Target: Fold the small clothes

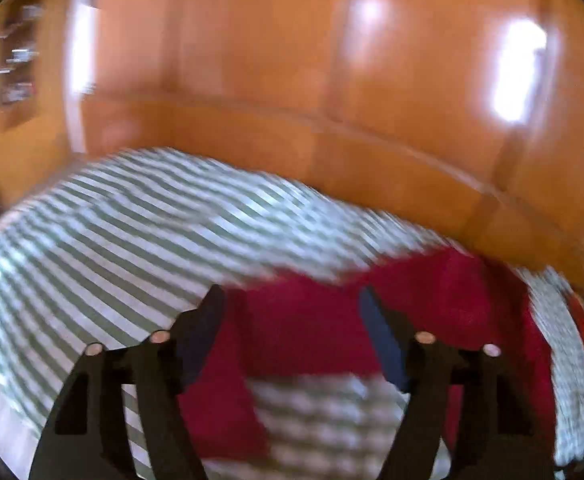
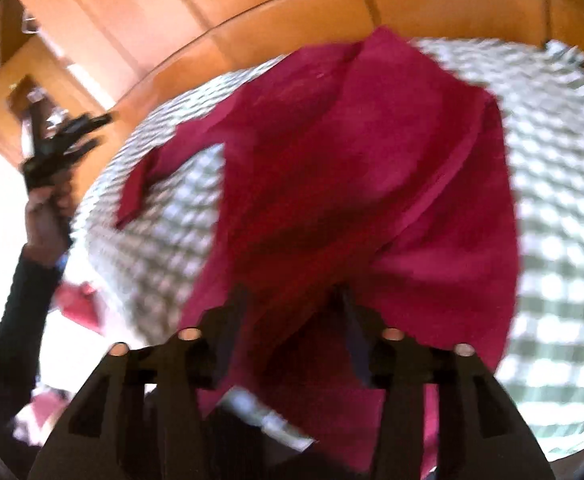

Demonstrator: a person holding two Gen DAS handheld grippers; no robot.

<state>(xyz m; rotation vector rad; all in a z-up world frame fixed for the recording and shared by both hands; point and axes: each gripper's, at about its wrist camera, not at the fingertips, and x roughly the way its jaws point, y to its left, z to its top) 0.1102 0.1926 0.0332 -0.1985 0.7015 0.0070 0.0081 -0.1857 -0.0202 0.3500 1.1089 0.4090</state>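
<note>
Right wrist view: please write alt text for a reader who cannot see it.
A crimson garment drapes over the right hand-held gripper, its fingers apart, above a green-and-white striped bedsheet. At far left, the person's left hand raises the other hand-held gripper before wooden panelling.

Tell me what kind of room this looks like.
Probably a bedroom at home. A green-and-white striped sheet covers a soft, rumpled surface like a bed, orange wooden panels stand behind it like wardrobe doors, and a red garment lies spread on the sheet.
</note>
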